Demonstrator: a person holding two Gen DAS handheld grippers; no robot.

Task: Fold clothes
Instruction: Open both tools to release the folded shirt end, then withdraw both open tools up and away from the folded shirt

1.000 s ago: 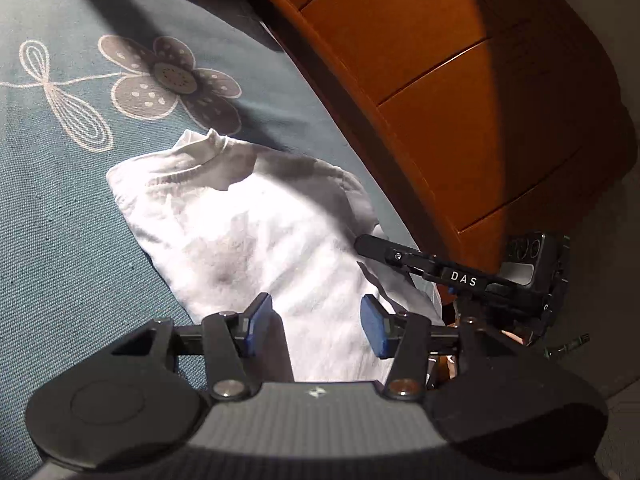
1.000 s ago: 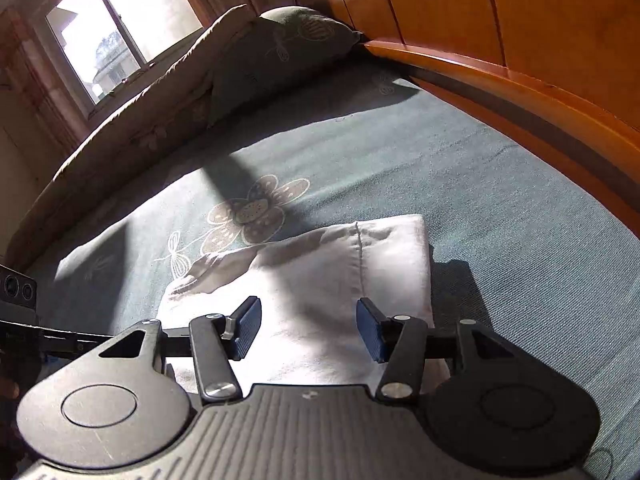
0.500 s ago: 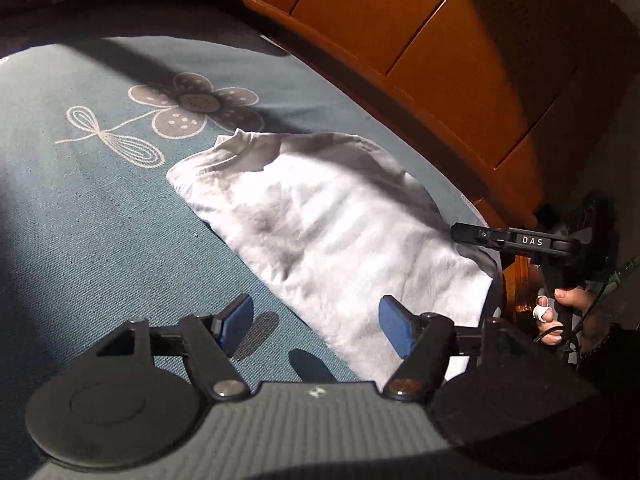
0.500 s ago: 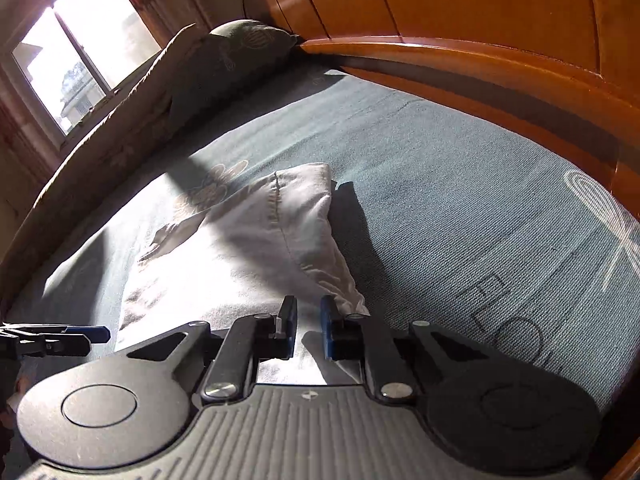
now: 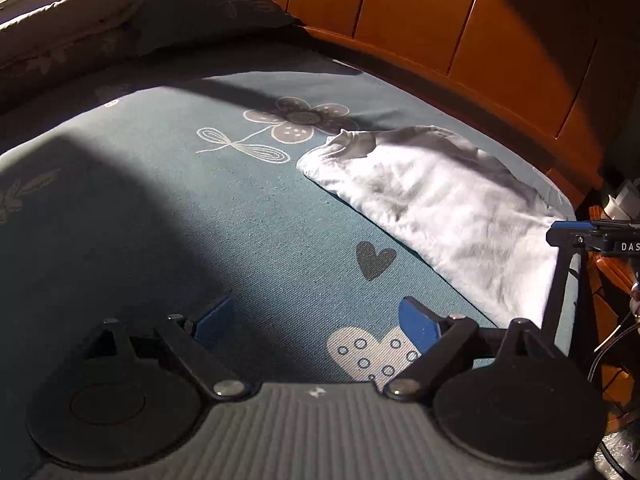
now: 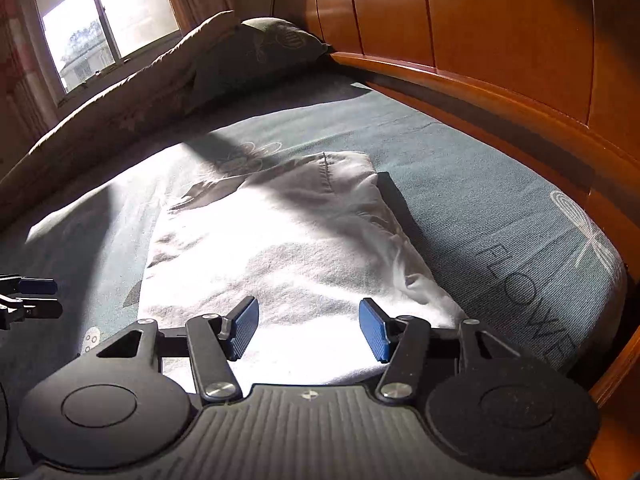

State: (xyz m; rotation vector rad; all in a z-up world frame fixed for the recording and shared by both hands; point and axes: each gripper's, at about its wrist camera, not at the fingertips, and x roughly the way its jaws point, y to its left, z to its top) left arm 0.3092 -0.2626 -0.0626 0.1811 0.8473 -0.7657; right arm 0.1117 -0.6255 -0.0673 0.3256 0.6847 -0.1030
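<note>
Left wrist: left claw (image 5: 316, 320) opening, now off white garment (image 5: 440, 200)

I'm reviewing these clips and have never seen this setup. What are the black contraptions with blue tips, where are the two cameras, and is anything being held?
There is no robot here: a person carries a two-finger gripper in each hand. Each picture comes from a fisheye camera on one gripper, looking out along its blue pads. In the left wrist view the left gripper hangs over bare bedsheet, jaws opening, nothing between them. In the right wrist view the right gripper is above the folded white shirt, jaws opening too, pads not pressing on the cloth. The shirt lies on the bed beside the wooden headboard. Nothing is held.
</note>
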